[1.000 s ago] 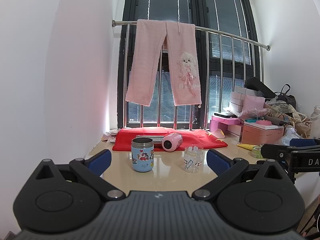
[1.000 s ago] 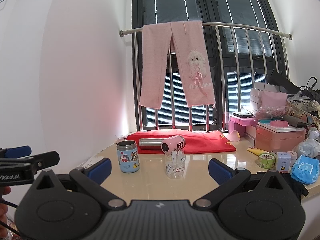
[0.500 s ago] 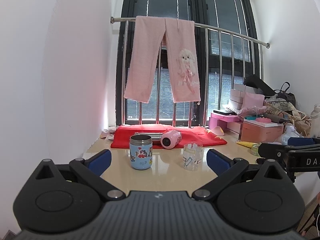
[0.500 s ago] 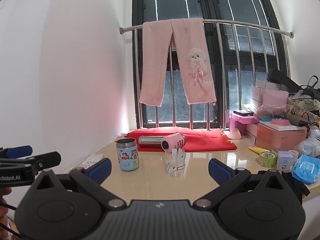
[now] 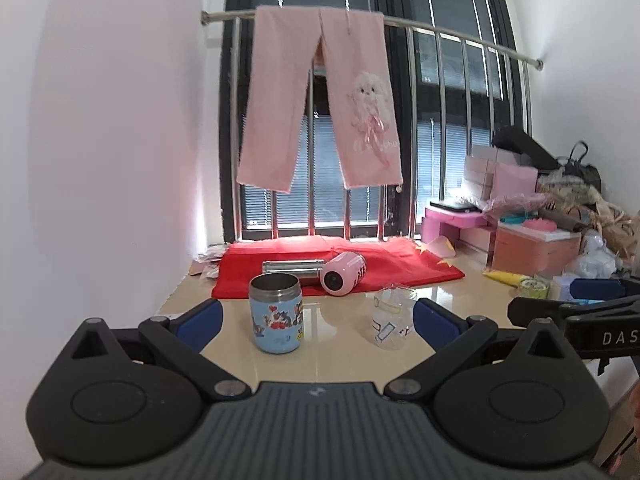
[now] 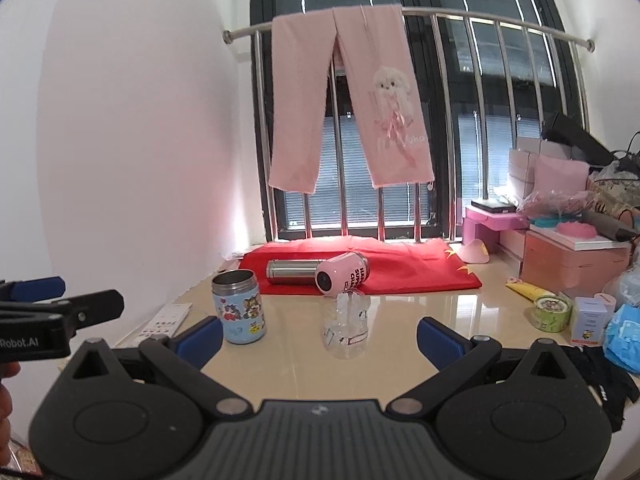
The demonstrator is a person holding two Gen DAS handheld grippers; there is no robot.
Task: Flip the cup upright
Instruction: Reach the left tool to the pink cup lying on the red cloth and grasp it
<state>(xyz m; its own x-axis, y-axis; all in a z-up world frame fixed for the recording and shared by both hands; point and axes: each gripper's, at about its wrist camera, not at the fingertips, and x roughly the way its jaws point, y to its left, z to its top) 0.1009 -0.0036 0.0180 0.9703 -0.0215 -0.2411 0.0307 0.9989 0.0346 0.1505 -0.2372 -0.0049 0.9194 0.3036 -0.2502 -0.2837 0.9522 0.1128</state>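
A pink cup [image 5: 343, 272] [image 6: 341, 273] lies on its side at the front edge of a red cloth [image 5: 400, 264] [image 6: 404, 268]. A clear plastic cup [image 5: 391, 322] [image 6: 347, 330] stands on the beige table [image 5: 340, 356], seemingly upside down. A blue cartoon-print steel cup [image 5: 276, 313] [image 6: 239, 306] stands upright at the left. A steel flask [image 5: 292, 268] [image 6: 294, 271] lies on the cloth. My left gripper [image 5: 316, 322] and my right gripper [image 6: 320, 334] are both open and empty, held short of the cups.
Pink trousers [image 5: 320, 96] hang on a window rail at the back. Pink boxes [image 5: 532, 248], bags and small packets [image 6: 592, 316] crowd the table's right side. A white wall bounds the left. A card [image 6: 166, 320] lies at the table's left edge.
Both views have shifted slightly; the cups sit a little lower and nearer in the frames. Nothing on the table has moved and both grippers stay open.
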